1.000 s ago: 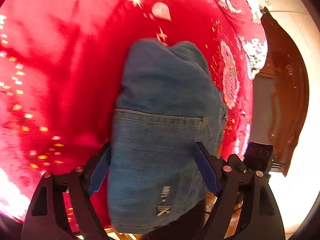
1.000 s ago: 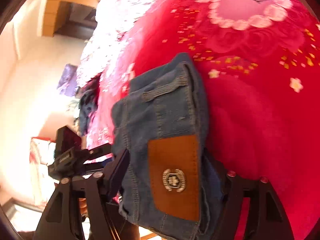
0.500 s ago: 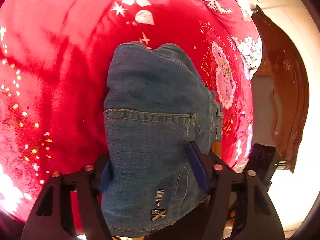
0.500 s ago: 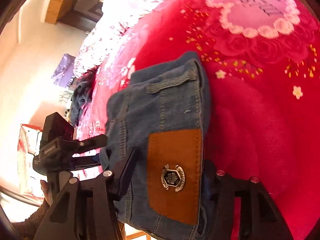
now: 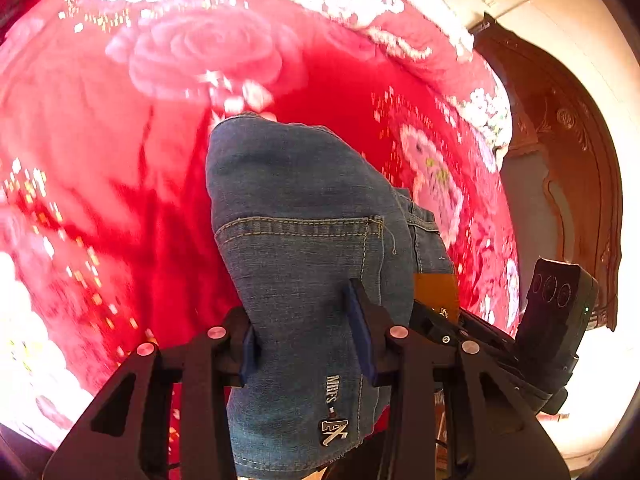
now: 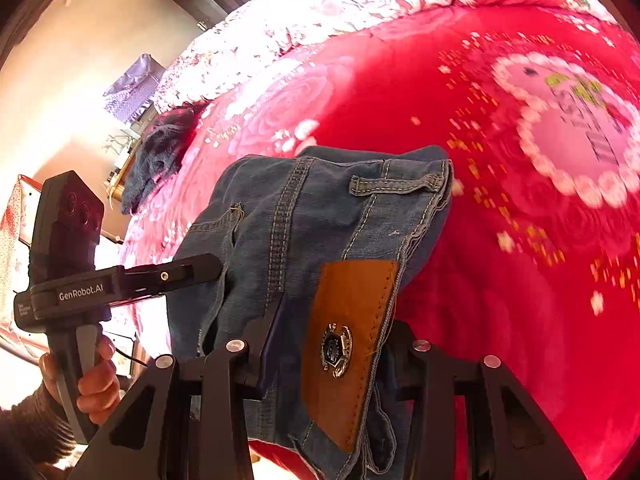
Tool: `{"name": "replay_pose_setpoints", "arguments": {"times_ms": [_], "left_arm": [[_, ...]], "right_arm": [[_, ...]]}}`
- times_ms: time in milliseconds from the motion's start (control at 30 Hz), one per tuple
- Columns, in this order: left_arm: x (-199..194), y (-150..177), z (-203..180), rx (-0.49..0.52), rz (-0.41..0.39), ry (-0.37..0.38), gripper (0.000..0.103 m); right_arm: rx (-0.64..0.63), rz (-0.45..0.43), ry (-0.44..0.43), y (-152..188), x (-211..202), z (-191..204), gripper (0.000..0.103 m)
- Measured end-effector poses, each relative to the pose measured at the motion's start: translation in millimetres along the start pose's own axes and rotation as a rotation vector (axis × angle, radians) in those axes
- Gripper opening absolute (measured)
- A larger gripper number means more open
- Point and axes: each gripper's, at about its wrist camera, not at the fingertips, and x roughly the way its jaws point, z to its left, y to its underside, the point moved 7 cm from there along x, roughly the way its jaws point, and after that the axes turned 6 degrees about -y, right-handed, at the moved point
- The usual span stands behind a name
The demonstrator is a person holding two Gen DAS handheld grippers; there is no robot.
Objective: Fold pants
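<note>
A folded pair of blue jeans [image 5: 296, 200] lies on the red flowered blanket [image 5: 100, 200], its near end raised. My left gripper [image 5: 304, 336] has its jaws closing, and the blue pads [image 5: 360, 332] press into the pocket end of the denim. The right wrist view shows the same jeans [image 6: 320, 208] with a brown leather patch [image 6: 348, 320]. My right gripper [image 6: 336, 332] is closing on the waistband end, one pad [image 6: 272, 340] dug into the cloth and the other finger hidden behind it. A hand [image 6: 96, 376] holds the left gripper beside the jeans.
The red blanket [image 6: 520, 280] covers a wide bed. A dark carved wooden headboard [image 5: 580, 160] stands at the right of the left wrist view. A dark heap of clothing [image 6: 160, 160] lies at the bed's far left edge, with a purple basket [image 6: 132, 88] beyond it.
Both pairs of jaws have narrowed from wide open onto the jeans. Both grippers have risen and tilted, lifting the near end of the jeans off the blanket.
</note>
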Motion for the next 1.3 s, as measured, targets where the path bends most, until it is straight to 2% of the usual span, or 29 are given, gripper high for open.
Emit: {"name": "replay_pose_setpoints", "arguments": {"times_ms": [167, 200, 233, 267, 300, 333, 400, 433, 500, 567, 667, 767, 967, 1067, 1300], "left_arm": [[-36, -81, 1, -0.012, -0.139, -0.038, 0.040], [-40, -98, 3, -0.006, -0.173, -0.066, 0.051], [-42, -113, 7, 0.010, -0.215, -0.123, 0.058], [-45, -123, 15, 0.022, -0.265, -0.210, 0.066], [-47, -130, 24, 0.031, -0.312, -0.305, 0.067], [-46, -132, 33, 0.034, -0.329, -0.364, 0.067], [-39, -124, 49, -0.002, -0.321, -0.348, 0.069], [-35, -117, 59, -0.040, -0.318, -0.336, 0.075], [-27, -101, 78, -0.104, -0.330, -0.350, 0.078], [-19, -86, 86, -0.126, -0.326, -0.376, 0.085], [-9, -64, 81, -0.111, -0.300, -0.367, 0.091], [-15, -49, 72, -0.094, -0.346, -0.367, 0.103], [-20, -25, 66, -0.093, -0.366, -0.383, 0.103], [-22, -16, 68, -0.089, -0.366, -0.386, 0.103], [-26, 0, 68, -0.069, -0.369, -0.401, 0.103]], "right_arm": [[-0.068, -0.073, -0.018, -69, 1, 45, 0.044], [-0.093, -0.100, 0.002, -89, 2, 54, 0.051], [-0.112, -0.119, 0.042, -106, 5, 58, 0.062], [-0.131, -0.132, 0.116, -119, 10, 57, 0.091], [-0.149, -0.150, 0.254, -130, 14, 52, 0.103], [-0.161, -0.159, 0.376, -137, 17, 44, 0.103], [-0.151, -0.129, 0.424, -132, 24, 35, 0.103], [-0.129, -0.117, 0.444, -125, 26, 29, 0.103], [-0.096, -0.119, 0.436, -107, 28, 21, 0.103], [-0.085, -0.120, 0.471, -92, 29, 15, 0.103], [-0.084, -0.151, 0.476, -74, 23, 20, 0.103], [-0.100, -0.171, 0.472, -67, 23, 27, 0.103], [-0.163, -0.184, 0.471, -53, 21, 44, 0.103], [-0.160, -0.195, 0.452, -46, 15, 48, 0.103], [-0.144, -0.224, 0.470, -32, 0, 41, 0.103]]}}
